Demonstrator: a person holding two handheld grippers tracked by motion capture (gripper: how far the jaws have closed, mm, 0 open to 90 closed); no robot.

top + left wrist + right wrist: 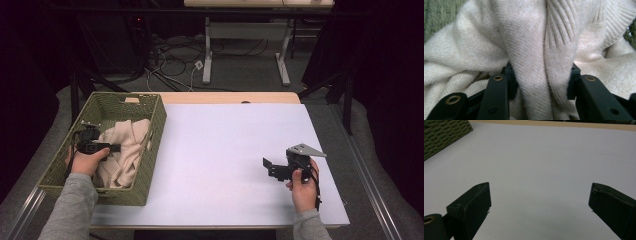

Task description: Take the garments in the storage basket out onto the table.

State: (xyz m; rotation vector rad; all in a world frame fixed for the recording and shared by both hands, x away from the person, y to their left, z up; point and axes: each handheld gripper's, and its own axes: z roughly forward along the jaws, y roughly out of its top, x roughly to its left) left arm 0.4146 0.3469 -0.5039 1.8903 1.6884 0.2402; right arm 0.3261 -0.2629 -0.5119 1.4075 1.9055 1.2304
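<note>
Left tongs [541, 82]: we found them pinched on a fold of the sweater [529, 37], lying in the basket [150, 150]. Right tongs [540, 200]: wide apart, empty, over the bench [536, 157]. Risk, we judged: knit snagging the weave, dragging the basket.

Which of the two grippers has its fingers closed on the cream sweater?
The left gripper, in the green basket, pinches a fold of the sweater. The right gripper stands open above the white table.
</note>
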